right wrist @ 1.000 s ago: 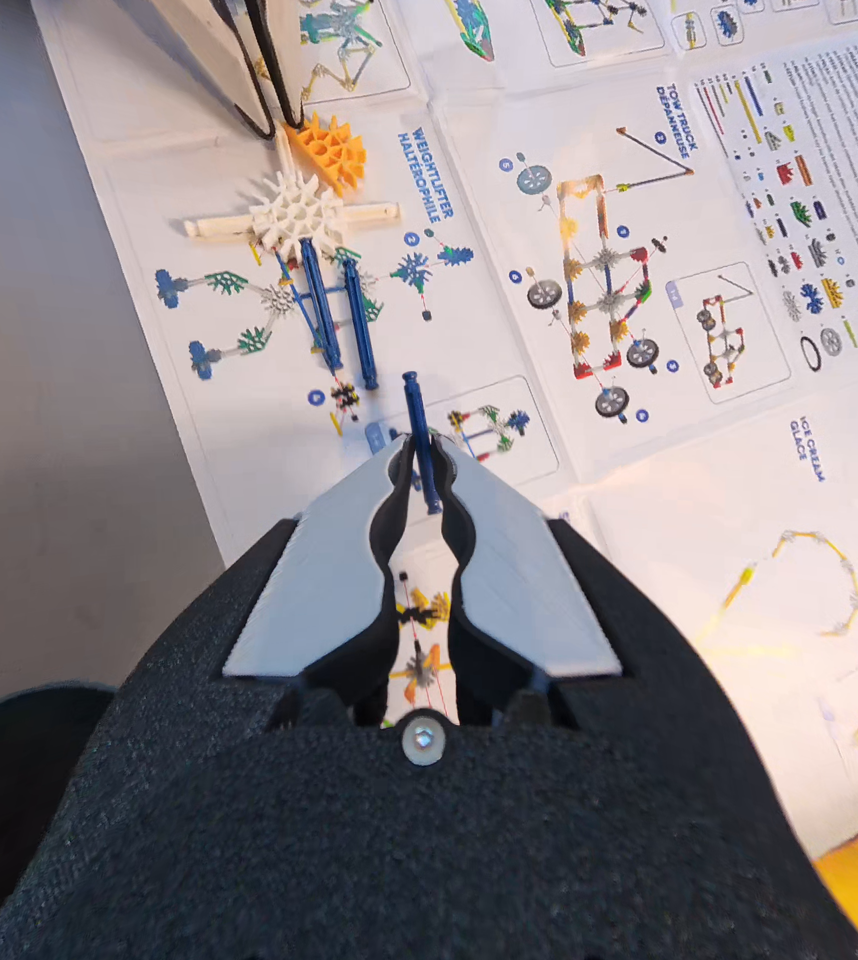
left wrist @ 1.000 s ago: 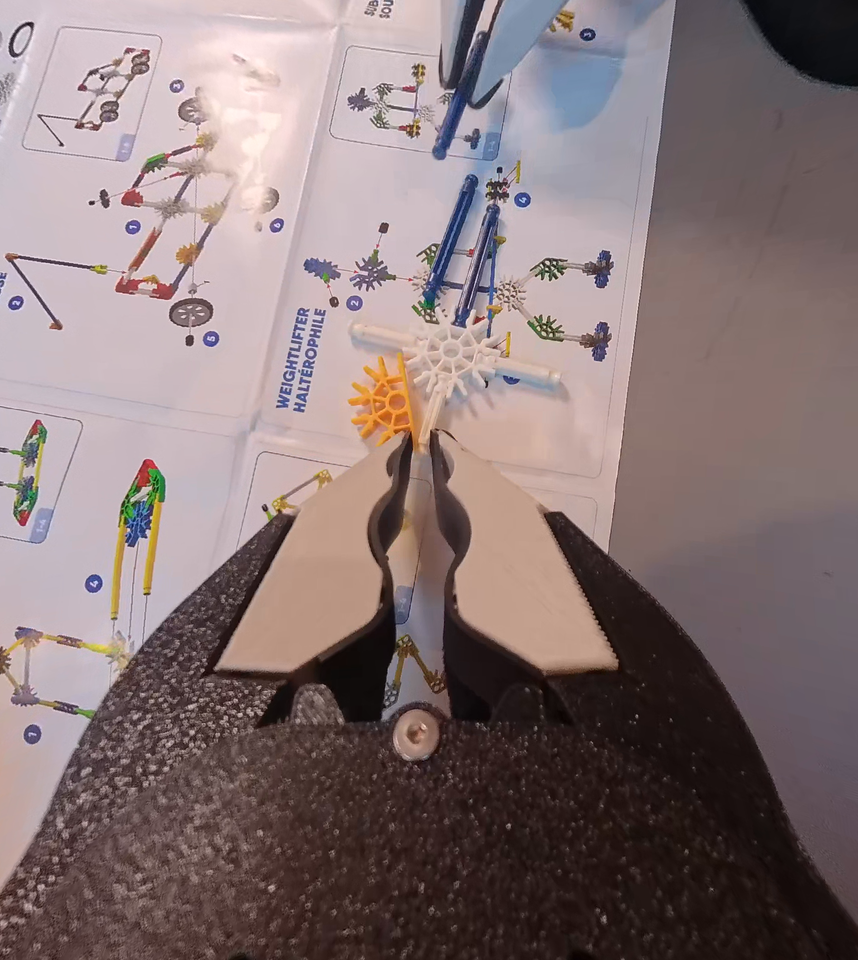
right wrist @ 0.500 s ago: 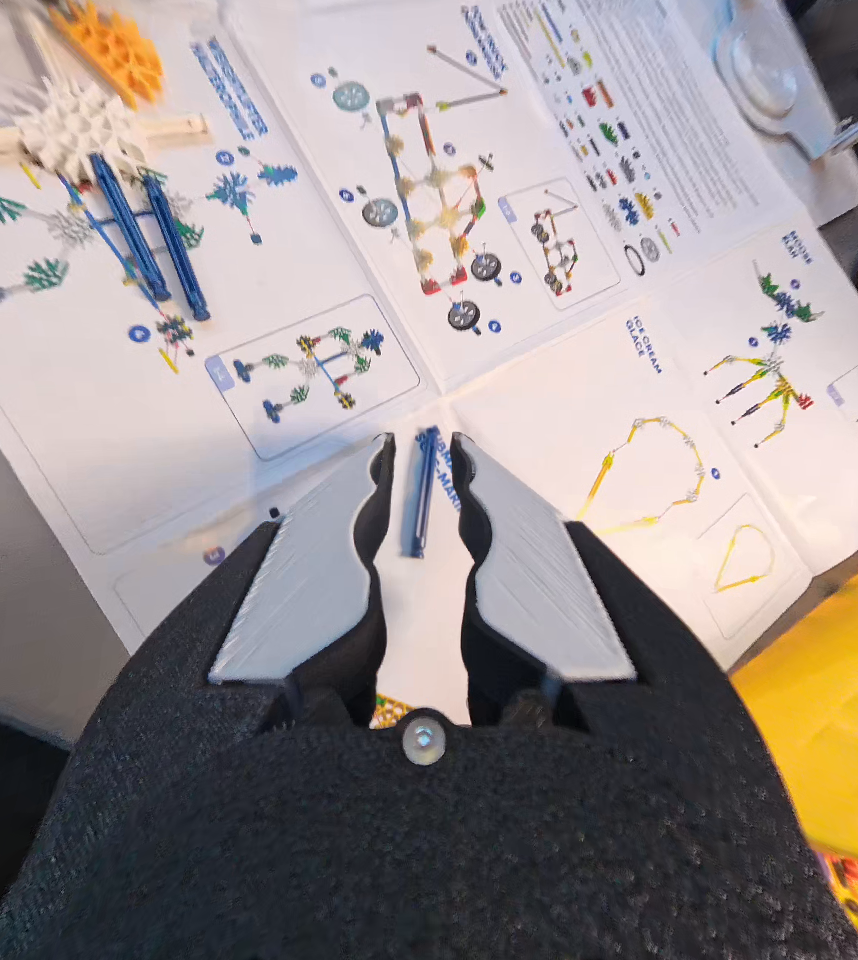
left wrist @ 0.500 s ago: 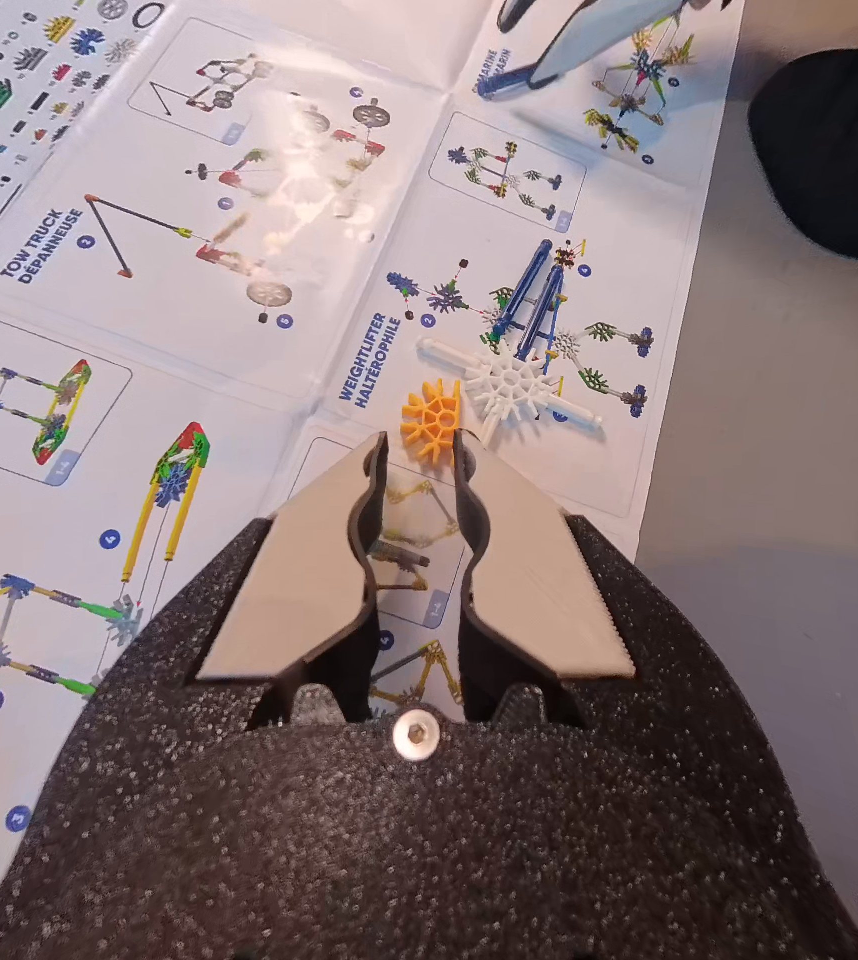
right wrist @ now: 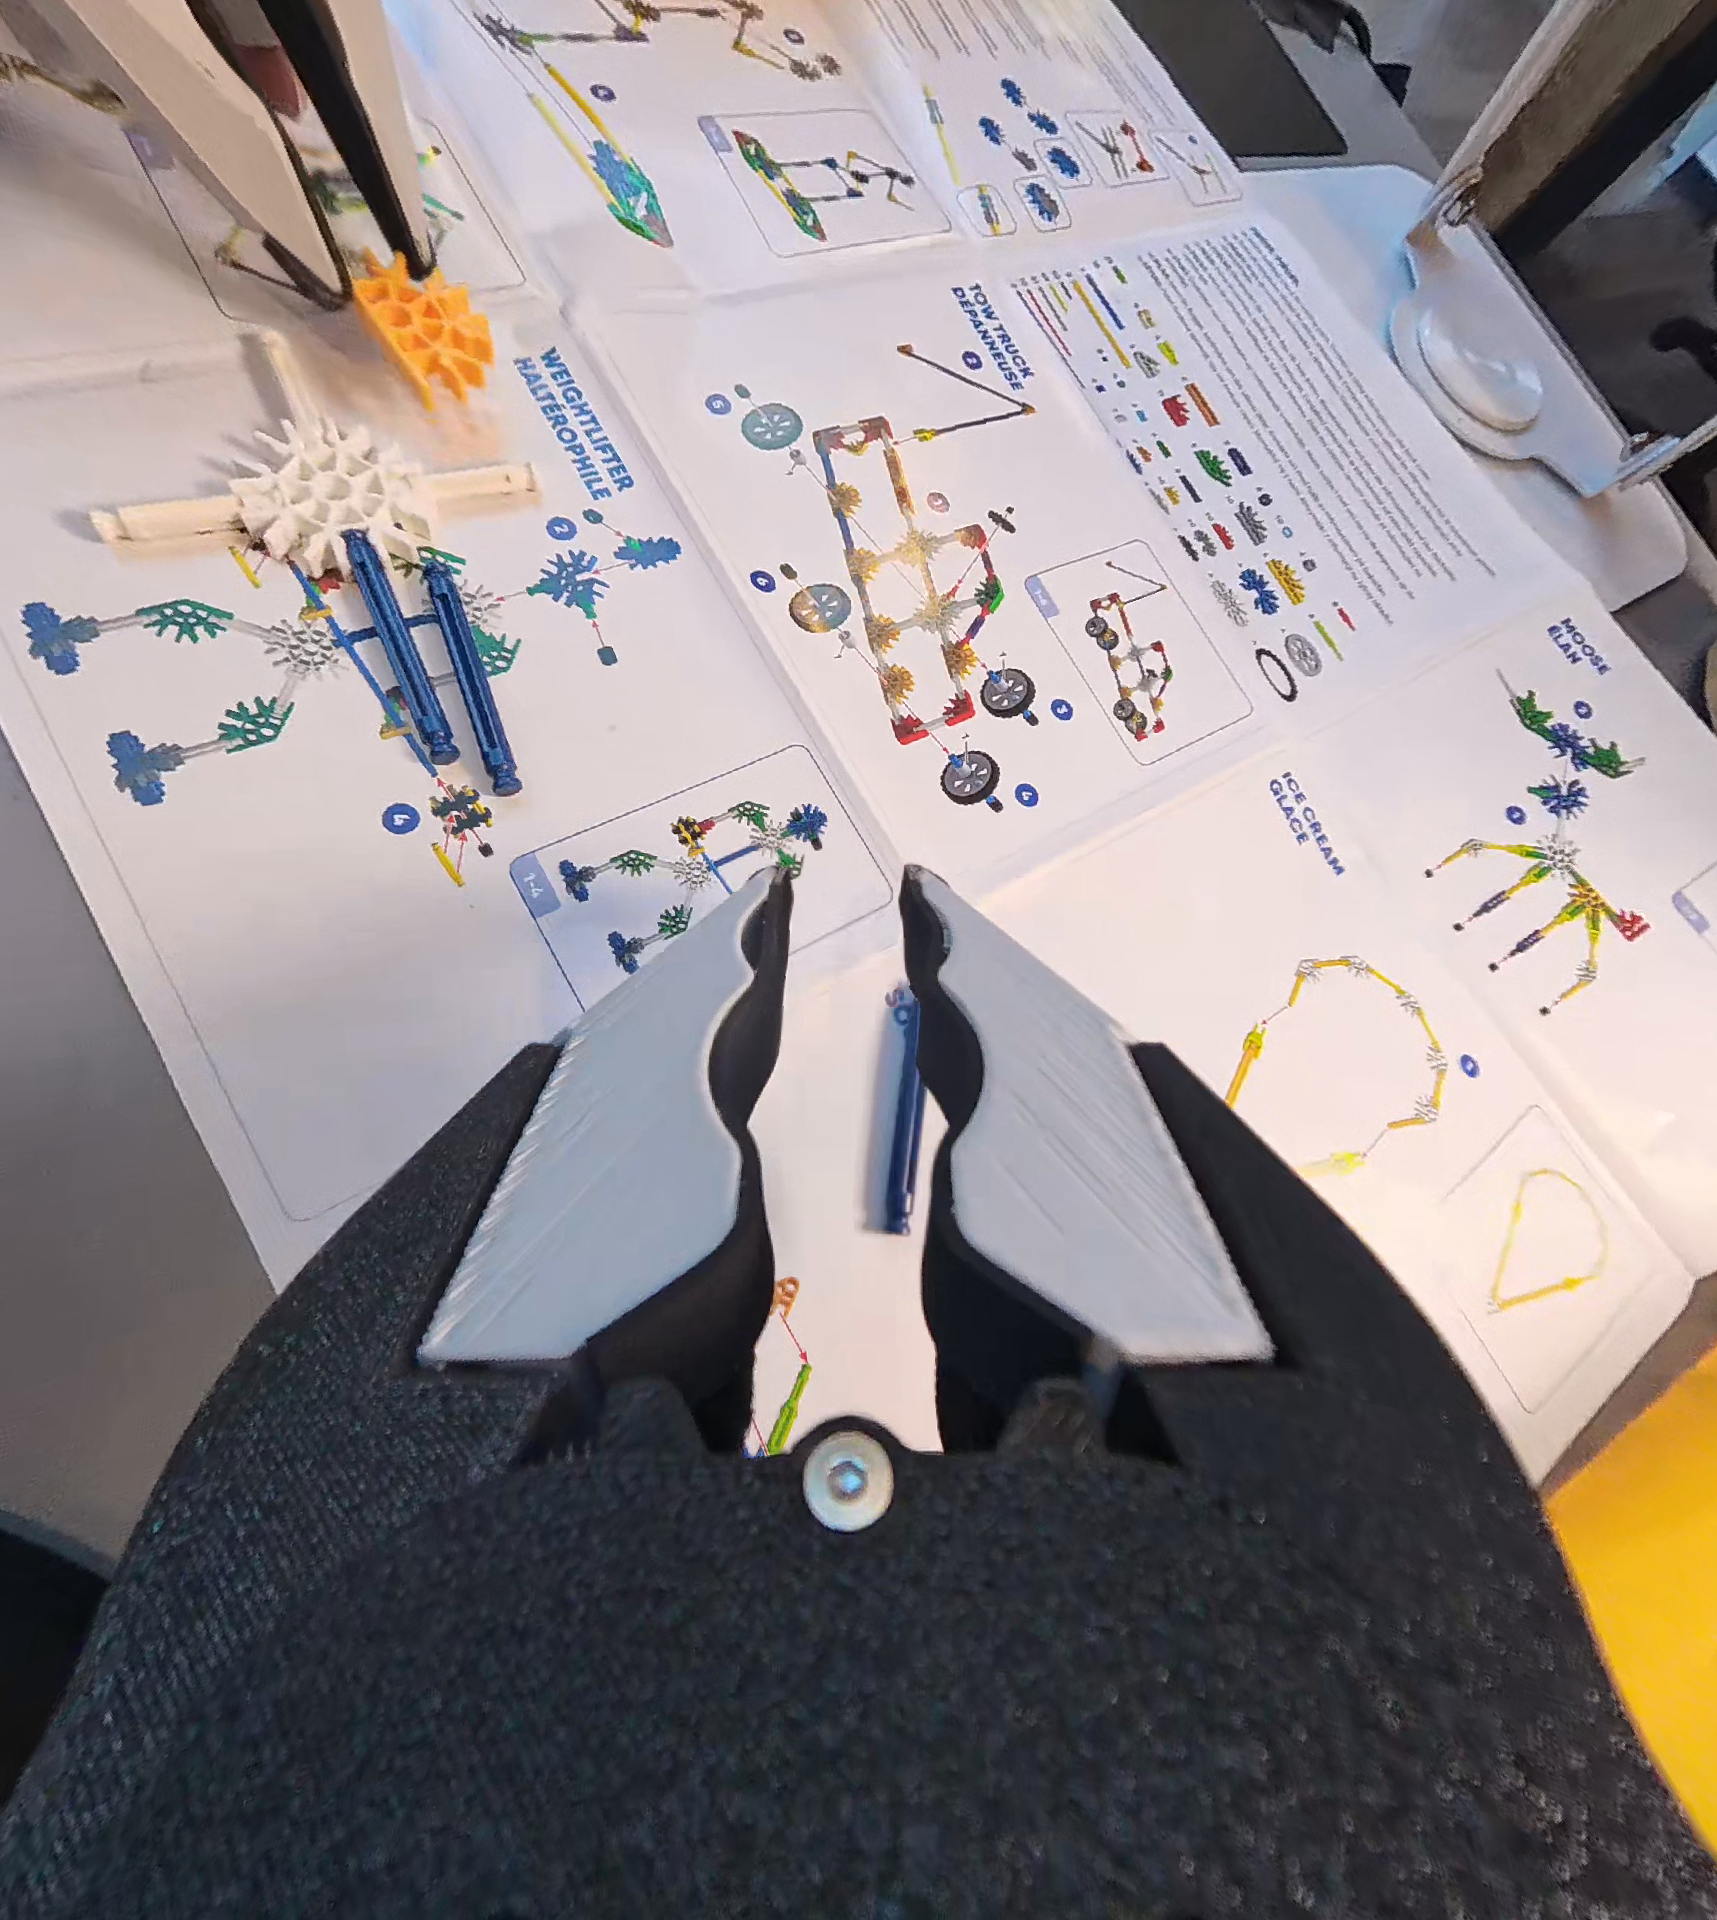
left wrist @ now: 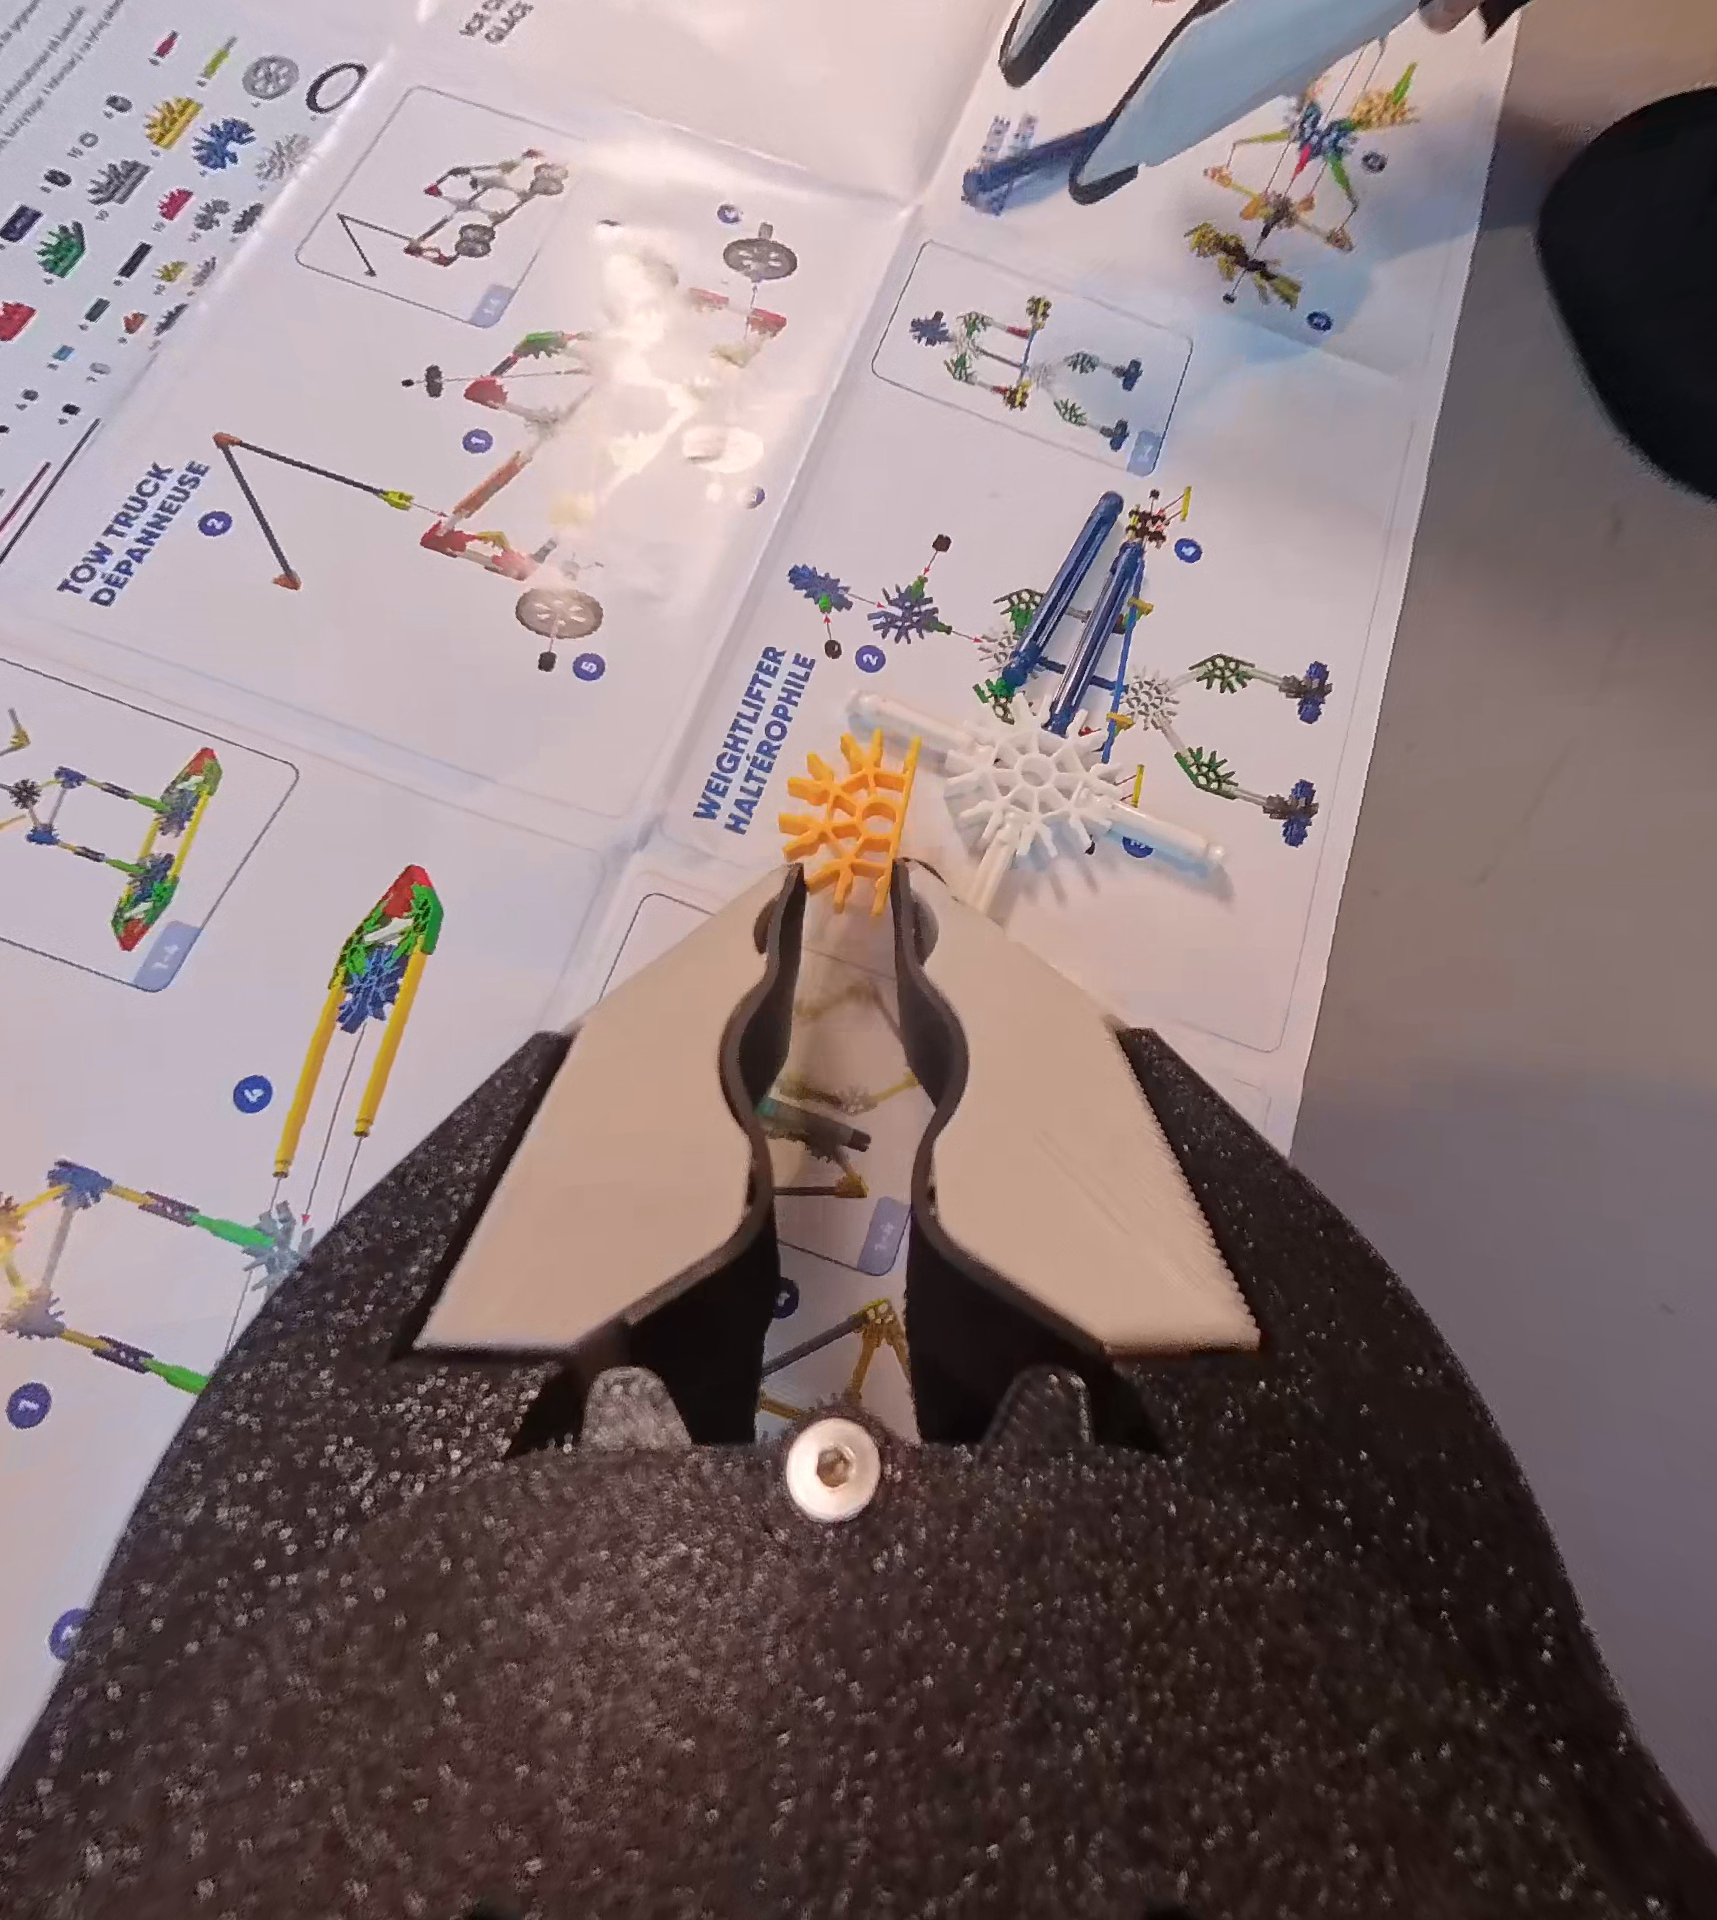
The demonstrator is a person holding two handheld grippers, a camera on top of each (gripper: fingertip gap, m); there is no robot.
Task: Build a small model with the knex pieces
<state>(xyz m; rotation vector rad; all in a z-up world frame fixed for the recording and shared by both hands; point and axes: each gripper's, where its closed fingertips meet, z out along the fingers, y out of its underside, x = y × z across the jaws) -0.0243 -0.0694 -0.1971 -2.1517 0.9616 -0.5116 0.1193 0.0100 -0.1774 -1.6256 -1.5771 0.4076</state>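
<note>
My left gripper (left wrist: 846, 878) is shut on an orange snowflake connector (left wrist: 849, 816), which pokes out past the tips; it also shows in the right wrist view (right wrist: 423, 322), tilted at the sheet. Just right of it lies a white snowflake connector (left wrist: 1030, 779) with white rods and two blue rods (left wrist: 1072, 613) plugged in; the right wrist view shows it too (right wrist: 329, 488). My right gripper (right wrist: 846, 883) is open and empty. A loose blue rod (right wrist: 901, 1112) lies on the paper under the gap between its fingers, close to the right finger.
A large printed instruction sheet (right wrist: 1093, 914) covers the grey table (left wrist: 1560, 1039). A white stand base (right wrist: 1498, 384) sits at the far right of the right wrist view, a yellow surface (right wrist: 1716, 1507) at the lower right. A dark object (left wrist: 1685, 291) lies off the sheet. One gripper's finger ends stand about 15 centimeters off the other's.
My left gripper let go of the white rod, shifted left and closed on the orange connector. My right gripper drew back from the assembly, opened and left the blue rod on the sheet.
</note>
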